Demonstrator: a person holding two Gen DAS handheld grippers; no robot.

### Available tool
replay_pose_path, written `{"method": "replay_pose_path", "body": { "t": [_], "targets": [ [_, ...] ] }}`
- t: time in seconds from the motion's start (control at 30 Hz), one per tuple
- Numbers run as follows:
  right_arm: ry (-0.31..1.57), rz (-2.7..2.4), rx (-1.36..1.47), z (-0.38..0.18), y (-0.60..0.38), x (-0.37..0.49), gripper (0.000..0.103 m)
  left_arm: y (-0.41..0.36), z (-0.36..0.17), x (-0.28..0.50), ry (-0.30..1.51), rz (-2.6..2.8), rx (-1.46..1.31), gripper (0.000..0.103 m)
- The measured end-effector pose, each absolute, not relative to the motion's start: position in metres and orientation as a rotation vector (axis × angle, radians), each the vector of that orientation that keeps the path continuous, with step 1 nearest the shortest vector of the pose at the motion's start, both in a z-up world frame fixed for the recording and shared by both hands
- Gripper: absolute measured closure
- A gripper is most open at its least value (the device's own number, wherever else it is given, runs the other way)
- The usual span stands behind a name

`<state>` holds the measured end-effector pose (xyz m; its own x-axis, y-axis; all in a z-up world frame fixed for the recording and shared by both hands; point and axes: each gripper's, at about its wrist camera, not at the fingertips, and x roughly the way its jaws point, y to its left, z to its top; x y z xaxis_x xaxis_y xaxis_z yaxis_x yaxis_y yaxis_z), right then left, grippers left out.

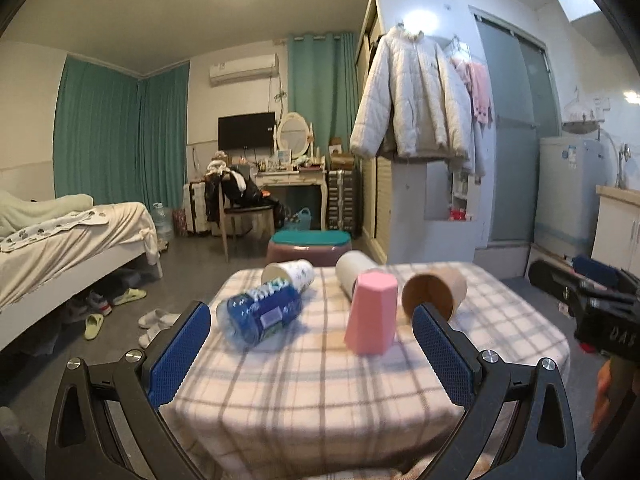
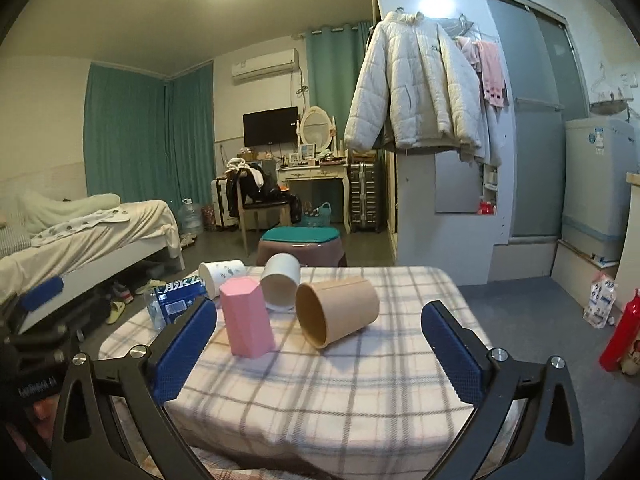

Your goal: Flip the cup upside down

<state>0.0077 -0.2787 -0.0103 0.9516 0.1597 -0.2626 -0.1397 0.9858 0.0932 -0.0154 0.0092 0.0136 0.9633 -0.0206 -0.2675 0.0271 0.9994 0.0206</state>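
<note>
My left gripper (image 1: 311,322) with fingers spread wide and empty, my right gripper (image 2: 319,322) likewise spread, pink cup (image 2: 246,322) standing mouth-down on the checked surface (image 2: 360,380), tan cup (image 2: 336,311) lying on its side just beside it, blue bottle (image 1: 260,312) toppled further left

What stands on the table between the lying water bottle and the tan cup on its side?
The pink cup, standing mouth-down, lies between the water bottle and the tan cup; the left wrist view shows it best.

The pink cup (image 1: 371,312) (image 2: 246,317) (faceted) stands mouth-down on the table, beside a tan cup lying sideways.
</note>
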Motion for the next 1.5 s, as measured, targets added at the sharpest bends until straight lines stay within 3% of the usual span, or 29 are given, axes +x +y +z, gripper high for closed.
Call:
{"method": "replay_pose_path", "body": {
  "t": [1.5],
  "targets": [
    [0.332,0.139,0.058,-0.028,-0.270,0.017,0.000,0.016,0.007,-0.019,0.328,-0.002,-0.005,0.000]
  ]
}}
